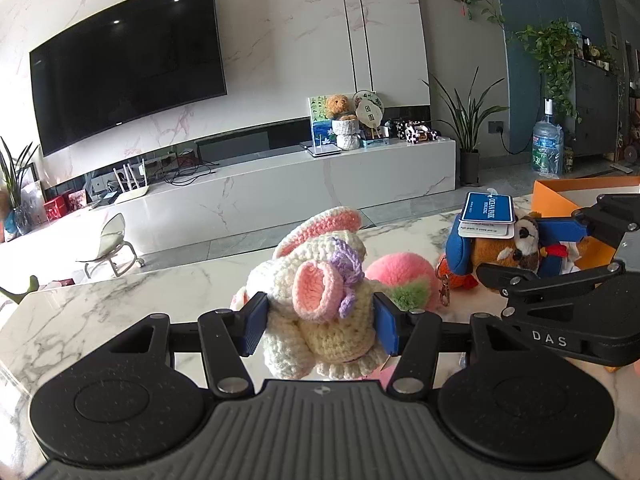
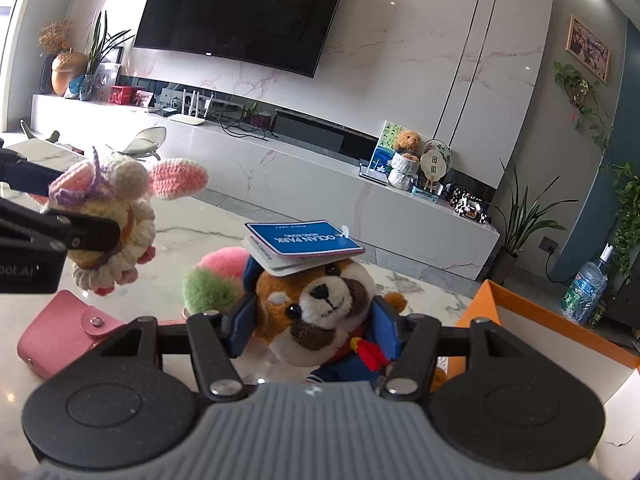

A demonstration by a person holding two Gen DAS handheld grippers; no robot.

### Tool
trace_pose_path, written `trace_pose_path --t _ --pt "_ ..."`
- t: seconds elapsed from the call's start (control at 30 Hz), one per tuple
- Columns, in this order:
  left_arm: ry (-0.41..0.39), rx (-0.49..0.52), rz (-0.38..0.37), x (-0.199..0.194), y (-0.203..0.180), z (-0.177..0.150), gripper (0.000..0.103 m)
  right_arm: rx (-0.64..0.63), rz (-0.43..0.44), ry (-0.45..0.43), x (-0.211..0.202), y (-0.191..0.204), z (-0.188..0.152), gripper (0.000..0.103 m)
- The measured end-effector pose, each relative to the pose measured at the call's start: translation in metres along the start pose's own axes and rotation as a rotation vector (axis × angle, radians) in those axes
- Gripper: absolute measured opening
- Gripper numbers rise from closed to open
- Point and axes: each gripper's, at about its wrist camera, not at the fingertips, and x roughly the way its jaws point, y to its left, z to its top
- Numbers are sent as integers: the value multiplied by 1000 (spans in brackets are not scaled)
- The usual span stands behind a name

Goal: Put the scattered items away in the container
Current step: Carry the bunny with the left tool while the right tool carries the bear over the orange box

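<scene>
My left gripper (image 1: 320, 326) is shut on a cream crocheted bunny (image 1: 316, 292) with pink ears and a purple bow, held above the marble table (image 1: 120, 308). The bunny also shows in the right wrist view (image 2: 108, 232). My right gripper (image 2: 314, 330) is shut on a brown and white plush animal (image 2: 316, 308) with a blue tag (image 2: 304, 242) on its head. The plush also shows in the left wrist view (image 1: 516, 246). The orange box (image 2: 540, 320) stands just right of the right gripper. A pink and green fluffy ball (image 2: 216, 276) lies on the table between the two toys.
A pink snap pouch (image 2: 64, 332) lies on the table at the left, below the bunny. An orange keyring clip (image 1: 444, 280) lies beside the ball. Beyond the table's far edge are a TV wall, a low cabinet and a small chair (image 1: 108, 248).
</scene>
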Motion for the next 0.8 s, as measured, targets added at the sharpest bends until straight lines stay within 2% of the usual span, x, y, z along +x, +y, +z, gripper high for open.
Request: trace_pose_path --t 0.47,0.8 --pt "-70 -1 -2 -86 -24 23 65 133 -29 -79 -91 -39 11 63" --pt "-127 56 -70 -107 -72 46 65 231 -84 -120 -151 -83 11 63"
